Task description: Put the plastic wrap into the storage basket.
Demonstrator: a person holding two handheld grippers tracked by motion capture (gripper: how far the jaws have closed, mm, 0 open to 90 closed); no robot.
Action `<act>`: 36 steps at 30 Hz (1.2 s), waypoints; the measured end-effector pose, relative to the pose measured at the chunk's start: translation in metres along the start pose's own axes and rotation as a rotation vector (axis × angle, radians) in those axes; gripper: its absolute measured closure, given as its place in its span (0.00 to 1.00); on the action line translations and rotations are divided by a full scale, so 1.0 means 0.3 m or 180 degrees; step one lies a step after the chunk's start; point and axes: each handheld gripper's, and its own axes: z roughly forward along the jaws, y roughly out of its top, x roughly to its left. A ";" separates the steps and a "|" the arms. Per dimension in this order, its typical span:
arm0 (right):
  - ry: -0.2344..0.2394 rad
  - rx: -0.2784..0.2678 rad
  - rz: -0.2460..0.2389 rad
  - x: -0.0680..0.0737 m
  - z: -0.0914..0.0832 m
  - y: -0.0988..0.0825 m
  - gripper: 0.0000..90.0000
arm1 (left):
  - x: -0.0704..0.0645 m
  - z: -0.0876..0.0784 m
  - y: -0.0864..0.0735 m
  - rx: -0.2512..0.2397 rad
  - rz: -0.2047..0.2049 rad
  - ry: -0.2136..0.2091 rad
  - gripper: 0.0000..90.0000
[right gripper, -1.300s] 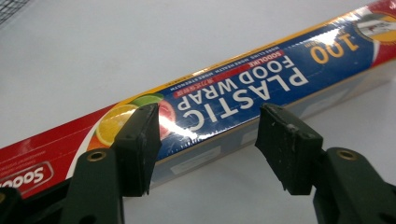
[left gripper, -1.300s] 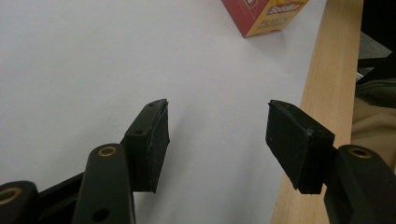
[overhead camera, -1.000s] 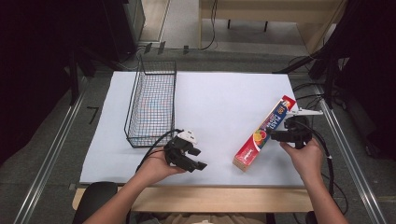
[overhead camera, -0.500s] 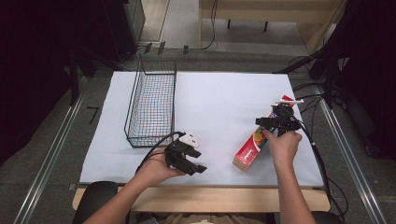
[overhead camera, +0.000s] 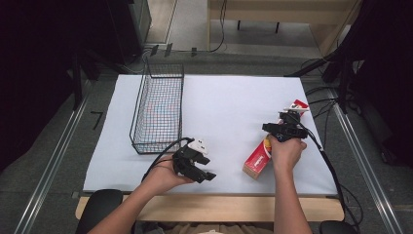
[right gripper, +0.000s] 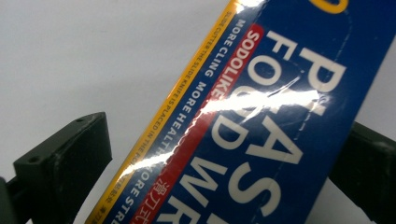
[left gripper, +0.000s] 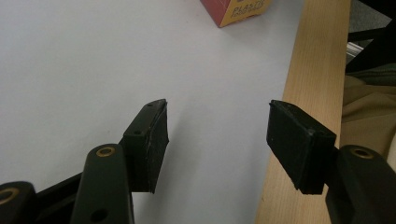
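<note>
- Currently in hand: a long plastic food wrap box [overhead camera: 260, 157], blue, red and yellow, lying flat on the white table sheet [overhead camera: 229, 102], well to the right of the wire basket [overhead camera: 158, 114].
- Right gripper [overhead camera: 288, 127]: poised over the box's middle, jaws straddling it. In the right gripper view the box [right gripper: 261, 121] runs slantwise between the two jaws; daylight shows between the left jaw and the box's yellow edge, while the right jaw sits close against the blue side, contact not certain. These jaws have just been opening wide, with the box between them. Reading: spread apart, not yet clamped.
- Left gripper [overhead camera: 197, 170]: near the table's front edge, off to the left of the box and just ahead of the basket's near end. Its own view shows the pads [left gripper: 154, 140] apart with bare sheet and the wooden table edge [left gripper: 303, 93] between them; one red end of the box [left gripper: 238, 7] lies ahead of it. Nothing held.
- Wire basket: stands upright at the sheet's left; its mesh floor looks bare.
- Progress, as a judgement: an early stage. The approach to the box looks complete; the grasp itself is not made. Closing on the box, lifting it, and carrying it across, probably to the basket, remain.
</note>
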 end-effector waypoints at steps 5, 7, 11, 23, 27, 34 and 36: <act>-0.0017 0.0151 -0.0020 0.000 0.002 0.006 0.08 | -0.004 0.005 0.002 0.0021 0.0019 -0.0011 0.43; -0.0004 0.0168 -0.0031 -0.006 -0.001 0.009 0.10 | -0.004 0.006 0.002 0.0022 0.0017 -0.0013 0.43; -0.0041 0.0215 -0.0066 -0.001 -0.004 0.013 0.13 | -0.001 0.005 0.003 0.0024 0.0007 -0.0008 0.43; 0.0099 0.0308 -0.0221 -0.002 -0.015 0.045 0.35 | 0.000 0.007 0.002 0.0012 -0.0008 -0.0002 0.43; 0.0023 0.0343 -0.0437 0.027 -0.009 0.053 0.38 | 0.005 0.002 0.000 0.0007 -0.0015 -0.0003 0.43; 0.0123 0.0416 -0.0686 0.059 -0.002 0.068 0.41 | 0.008 0.003 -0.002 0.0009 -0.0033 0.0008 0.43; 0.0119 0.0409 -0.0716 0.063 0.001 0.070 0.41 | 0.007 0.003 -0.002 0.0013 -0.0025 0.0003 0.43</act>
